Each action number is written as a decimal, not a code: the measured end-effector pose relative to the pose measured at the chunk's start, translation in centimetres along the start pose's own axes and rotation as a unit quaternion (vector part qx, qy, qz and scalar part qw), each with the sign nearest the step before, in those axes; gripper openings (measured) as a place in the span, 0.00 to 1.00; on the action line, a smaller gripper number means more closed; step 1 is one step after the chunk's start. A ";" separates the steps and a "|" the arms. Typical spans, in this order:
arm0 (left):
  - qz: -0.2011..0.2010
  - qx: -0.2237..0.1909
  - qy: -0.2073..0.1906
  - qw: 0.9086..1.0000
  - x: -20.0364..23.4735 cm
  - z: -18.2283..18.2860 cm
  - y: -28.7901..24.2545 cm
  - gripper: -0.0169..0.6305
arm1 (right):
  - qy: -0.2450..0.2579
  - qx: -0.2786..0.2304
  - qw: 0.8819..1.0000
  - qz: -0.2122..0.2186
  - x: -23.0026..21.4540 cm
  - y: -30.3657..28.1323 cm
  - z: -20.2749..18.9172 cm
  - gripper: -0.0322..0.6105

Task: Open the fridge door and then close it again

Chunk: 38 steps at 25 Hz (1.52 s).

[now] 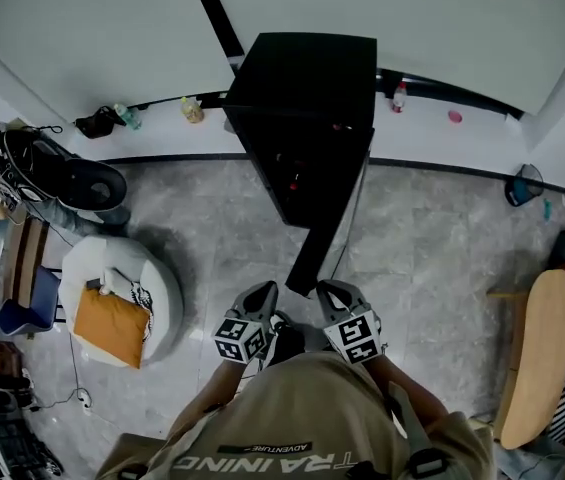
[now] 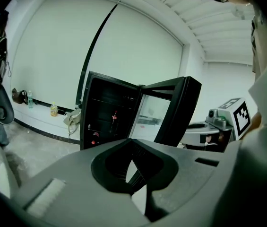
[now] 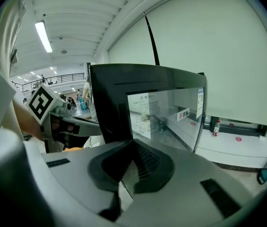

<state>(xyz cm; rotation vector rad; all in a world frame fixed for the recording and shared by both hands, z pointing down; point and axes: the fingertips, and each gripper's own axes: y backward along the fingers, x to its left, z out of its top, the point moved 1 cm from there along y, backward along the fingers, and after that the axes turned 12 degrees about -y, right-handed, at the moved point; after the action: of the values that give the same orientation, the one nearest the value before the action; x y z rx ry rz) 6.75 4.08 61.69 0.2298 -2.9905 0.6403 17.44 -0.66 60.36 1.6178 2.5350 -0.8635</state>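
Note:
A black mini fridge (image 1: 302,98) stands on the floor against the white ledge. Its glass door (image 1: 327,238) hangs wide open, and the free edge points at me. Both grippers are held close to my body, just short of that edge and apart from it. The left gripper (image 1: 260,294) is left of the edge and the right gripper (image 1: 334,290) right of it. Each is shut with nothing in its jaws. The left gripper view shows the left gripper (image 2: 132,148), the dark fridge interior (image 2: 107,122) with bottles on its shelves, and the door (image 2: 171,112). In the right gripper view the right gripper (image 3: 134,148) faces the door's glass (image 3: 161,117).
A white beanbag with an orange cushion (image 1: 122,303) sits to the left. A wooden chair (image 1: 542,358) is at the right. Small bottles (image 1: 399,96) stand on the ledge behind the fridge. Bags and a black seat (image 1: 62,173) crowd the far left.

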 end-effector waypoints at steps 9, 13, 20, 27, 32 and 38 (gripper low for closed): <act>0.025 -0.015 0.017 0.999 5.5 0.1 1.3 0.03 | 0.008 0.001 1.000 -0.006 2.1 -3.4 1.8 0.04; 0.030 -0.019 0.019 0.999 7.8 0.3 1.7 0.03 | 0.019 0.007 1.000 -0.005 2.9 -4.9 2.4 0.04; 0.013 -0.025 -0.003 1.000 11.2 1.3 1.4 0.03 | 0.021 0.007 1.000 -0.010 3.9 -7.9 3.7 0.04; -0.010 -0.025 -0.024 0.999 14.4 2.8 0.2 0.03 | 0.012 -0.001 1.000 -0.029 4.3 -11.2 5.4 0.04; -0.026 -0.025 -0.040 0.999 16.8 3.5 -0.2 0.03 | 0.009 -0.010 0.999 -0.047 4.5 -13.7 6.6 0.04; -0.045 -0.036 -0.036 0.998 19.0 4.1 -0.8 0.03 | 0.010 -0.034 0.997 -0.074 3.6 -15.8 8.5 0.04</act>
<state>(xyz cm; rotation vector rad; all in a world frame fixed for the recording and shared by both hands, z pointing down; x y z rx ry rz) -12.02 -0.87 60.23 0.3877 -3.0446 0.5250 0.17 -6.46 59.05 1.4434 2.6947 -0.7661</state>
